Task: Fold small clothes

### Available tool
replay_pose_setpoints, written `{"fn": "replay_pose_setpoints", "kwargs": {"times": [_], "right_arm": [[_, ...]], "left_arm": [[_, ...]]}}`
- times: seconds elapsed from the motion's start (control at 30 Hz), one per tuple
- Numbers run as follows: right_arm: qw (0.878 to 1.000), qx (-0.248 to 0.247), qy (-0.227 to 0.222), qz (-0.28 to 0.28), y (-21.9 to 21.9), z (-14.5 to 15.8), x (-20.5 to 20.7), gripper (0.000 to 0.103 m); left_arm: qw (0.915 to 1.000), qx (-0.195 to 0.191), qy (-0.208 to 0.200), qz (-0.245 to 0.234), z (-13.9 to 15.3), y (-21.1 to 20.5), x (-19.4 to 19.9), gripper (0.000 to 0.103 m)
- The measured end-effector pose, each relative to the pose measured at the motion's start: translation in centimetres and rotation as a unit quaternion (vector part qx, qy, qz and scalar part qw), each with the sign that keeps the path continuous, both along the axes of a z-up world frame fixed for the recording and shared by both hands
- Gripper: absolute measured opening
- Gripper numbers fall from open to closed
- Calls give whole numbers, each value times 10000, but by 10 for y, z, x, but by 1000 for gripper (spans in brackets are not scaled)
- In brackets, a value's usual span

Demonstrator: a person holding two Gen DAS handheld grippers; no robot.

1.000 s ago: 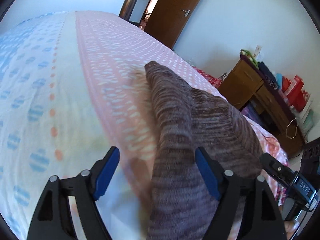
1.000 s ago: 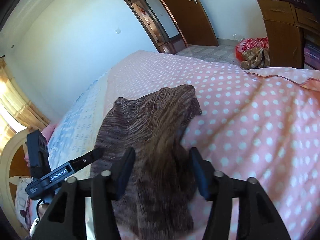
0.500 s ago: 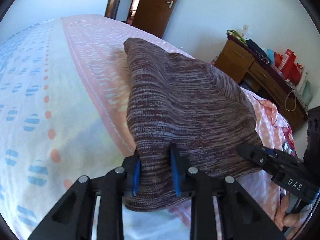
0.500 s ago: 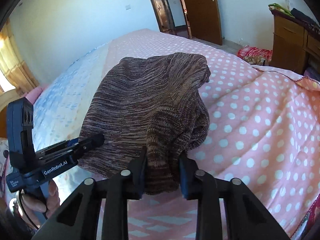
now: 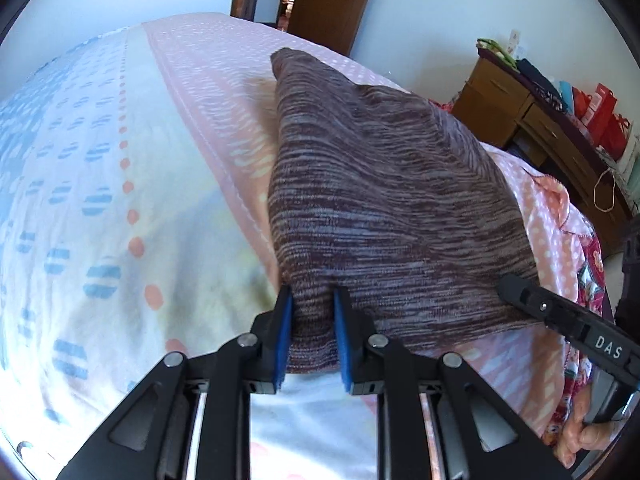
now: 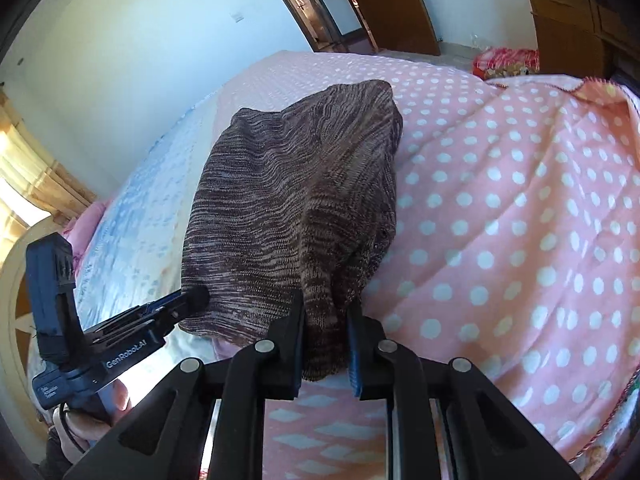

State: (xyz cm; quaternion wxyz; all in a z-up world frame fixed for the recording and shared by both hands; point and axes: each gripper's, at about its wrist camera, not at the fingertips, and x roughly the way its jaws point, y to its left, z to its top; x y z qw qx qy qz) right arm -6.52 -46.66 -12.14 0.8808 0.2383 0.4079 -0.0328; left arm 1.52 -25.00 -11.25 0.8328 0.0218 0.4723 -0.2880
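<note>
**Bed under two covers, one knit garment on top**

Wide bed [image 5: 100,208], spread with a pale sheet [image 5: 72,152] printed in blue and orange dots, overlapped by a pink blanket [image 6: 520,208] with white polka dots. Lying on that pink blanket, near the seam between both covers: a brown-and-mauve striped knit garment [image 5: 380,200], near edge raised.
</note>
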Motion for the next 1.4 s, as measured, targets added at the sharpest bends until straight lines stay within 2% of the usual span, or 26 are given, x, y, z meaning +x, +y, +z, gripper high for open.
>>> {"fn": "replay_pose_setpoints", "kwargs": {"times": [0.13, 0.2, 0.23, 0.3, 0.33, 0.4, 0.47, 0.53, 0.6, 0.7, 0.83, 1.0, 1.1, 1.2, 1.3, 1.4], "right_arm": [[9997, -230, 60, -26, 6, 2, -1, 19], [9996, -258, 60, -69, 9, 4, -10, 27], [9995, -278, 76, -103, 10, 5, -16, 32], [9993, -334, 135, -98, 15, 10, -30, 37], [9988, -468, 140, -74, 19, 15, -39, 37], [9966, -813, 111, -43, 26, 26, -52, 37], [9928, -1194, -12, -69, 32, 41, -68, 48], [9885, -1484, -248, -158, 37, 56, -82, 69], [9811, -1822, -599, -252, 44, 73, -97, 70], [9726, -2110, -912, -340, 53, 91, -105, 70], [9730, -1952, -1163, -411, 59, 105, -110, 70], [9688, -2023, -1372, -422, 71, 128, -118, 70], [9642, -2121, -1548, -379, 80, 146, -134, 70], [9545, -2370, -1774, -361, 89, 161, -152, 77], [9414, -2577, -2132, -432, 99, 178, -170, 79], [9363, -2623, -2301, -404, 107, 187, -175, 81]], "left_arm": [[9997, 182, -170, 77, 1, 1, -4, 37], [9991, 267, -274, 198, 3, 5, -9, 56], [9988, 294, -334, 224, 4, 7, -12, 59], [9971, 408, -586, 262, 8, 10, -21, 62], [9964, 436, -673, 265, 10, 11, -23, 63], [9947, 408, -910, 238, 19, 11, -31, 73], [9919, 352, -1200, 223, 30, 11, -40, 80], [9850, 382, -1664, 248, 46, 11, -56, 88], [9797, 382, -1951, 271, 58, 13, -65, 100], [9734, 289, -2247, 343, 78, 18, -81, 101], [9687, 137, -2443, 426, 101, 28, -97, 103], [9631, -83, -2639, 518, 131, 47, -122, 103], [9577, 80, -2778, 743, 141, 53, -132, 103], [9524, 271, -2824, 1115, 150, 60, -142, 103], [9523, -79, -2849, 1091, 161, 70, -154, 103], [9492, -280, -2937, 1094, 172, 75, -164, 103]]}}
